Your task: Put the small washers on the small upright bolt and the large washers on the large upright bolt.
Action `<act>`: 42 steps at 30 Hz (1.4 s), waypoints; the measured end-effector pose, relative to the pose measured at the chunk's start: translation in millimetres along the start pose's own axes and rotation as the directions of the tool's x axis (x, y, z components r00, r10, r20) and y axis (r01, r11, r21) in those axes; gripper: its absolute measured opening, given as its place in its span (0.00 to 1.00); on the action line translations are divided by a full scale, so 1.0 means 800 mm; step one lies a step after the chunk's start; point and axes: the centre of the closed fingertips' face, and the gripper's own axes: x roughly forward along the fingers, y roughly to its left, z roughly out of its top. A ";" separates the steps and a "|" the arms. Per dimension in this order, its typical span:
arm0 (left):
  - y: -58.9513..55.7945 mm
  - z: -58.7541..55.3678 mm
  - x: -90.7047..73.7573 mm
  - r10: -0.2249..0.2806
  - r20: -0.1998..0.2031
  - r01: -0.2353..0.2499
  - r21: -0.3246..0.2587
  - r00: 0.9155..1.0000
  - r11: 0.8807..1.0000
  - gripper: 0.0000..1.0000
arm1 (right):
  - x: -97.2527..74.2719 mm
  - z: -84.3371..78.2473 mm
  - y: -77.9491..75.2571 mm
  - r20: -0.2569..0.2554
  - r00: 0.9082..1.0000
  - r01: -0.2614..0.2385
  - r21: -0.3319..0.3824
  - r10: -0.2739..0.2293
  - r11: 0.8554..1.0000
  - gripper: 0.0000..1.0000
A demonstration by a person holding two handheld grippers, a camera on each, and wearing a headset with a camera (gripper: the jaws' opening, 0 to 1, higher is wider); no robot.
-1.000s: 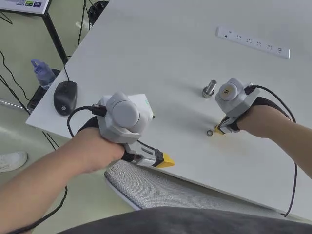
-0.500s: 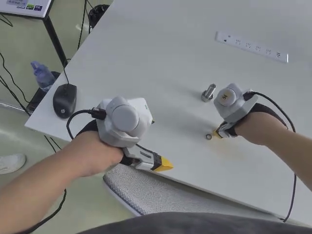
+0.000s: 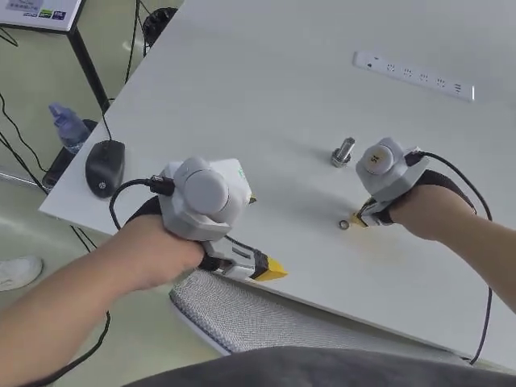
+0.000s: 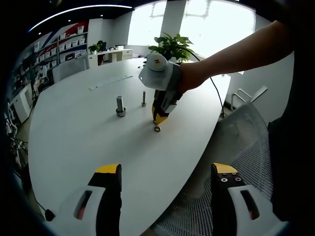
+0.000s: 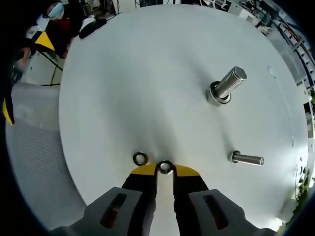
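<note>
R gripper (image 5: 166, 173) pinches a washer (image 5: 166, 167) btwn its yellow tips, low on the table (image 5: 147, 73), well apart from the big bolt (image 5: 227, 84). 2nd washer (image 5: 141, 158) lies flat and loose just beside those tips, also well apart from the big bolt. Small bolt (image 5: 247, 159) stands near the big bolt. L gripper (image 4: 166, 169): jaws spread wide, nothing btwn them, at the table edge over a mesh chair (image 3: 242, 314), farther from the big bolt than the R.
</note>
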 end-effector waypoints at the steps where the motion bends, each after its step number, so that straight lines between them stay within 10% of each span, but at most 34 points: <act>1: 0.001 0.000 0.001 0.001 -0.001 -0.001 0.002 1.000 1.000 0.75 | 0.000 0.000 0.001 -0.001 1.000 -0.002 -0.006 0.002 1.000 0.12; 25: 0.014 0.002 -0.001 -0.001 -0.011 0.002 0.021 1.000 1.000 0.77 | -0.045 -0.051 -0.056 -0.020 1.000 -0.002 0.113 0.005 0.994 0.12; 42: 0.016 0.006 0.000 -0.009 -0.019 0.009 0.032 1.000 0.999 0.76 | -0.074 -0.011 -0.126 0.043 0.998 0.050 0.098 -0.055 0.994 0.12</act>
